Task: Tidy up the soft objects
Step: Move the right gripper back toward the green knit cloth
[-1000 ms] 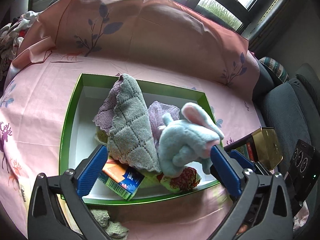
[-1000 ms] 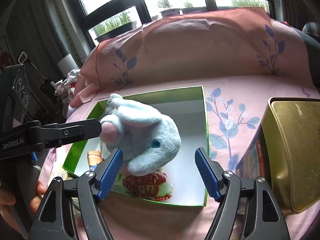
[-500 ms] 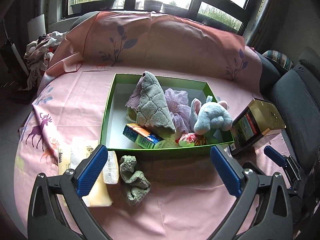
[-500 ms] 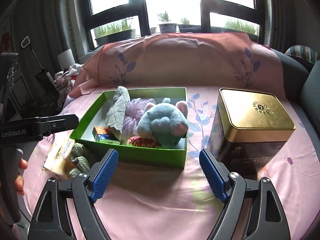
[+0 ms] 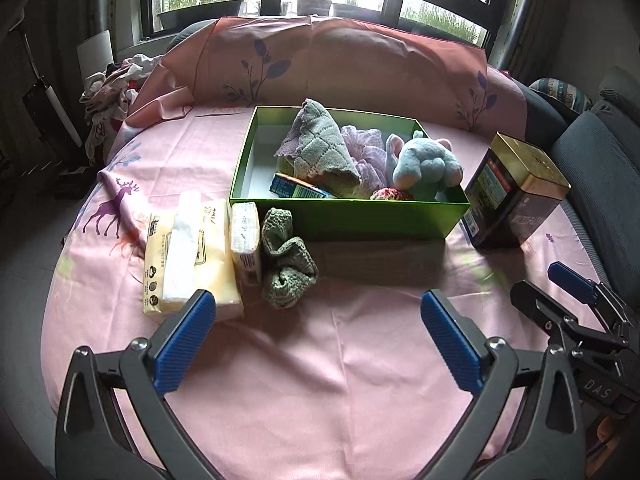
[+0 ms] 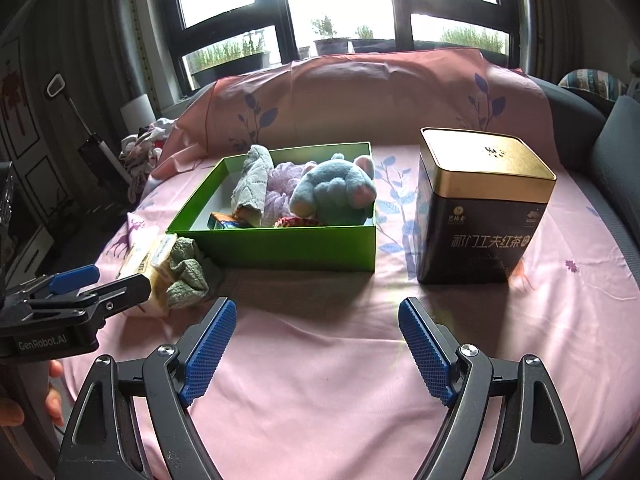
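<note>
Plush elephant (image 5: pixel 426 165) lies in the green box (image 5: pixel 348 216), its long axis along the box's right wall; left gripper (image 5: pixel 318 326) and right gripper (image 6: pixel 316 330) gape empty.

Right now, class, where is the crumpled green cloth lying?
In the left wrist view the crumpled green cloth lies on the pink tablecloth, outside the green box by its near-left corner, beside the small tissue pack.

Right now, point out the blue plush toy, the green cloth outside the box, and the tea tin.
blue plush toy (image 5: pixel 428 164), left wrist view, body.
green cloth (image 5: pixel 286 264), left wrist view, crumpled middle.
tea tin (image 6: pixel 486 162), right wrist view, gold lid.
</note>
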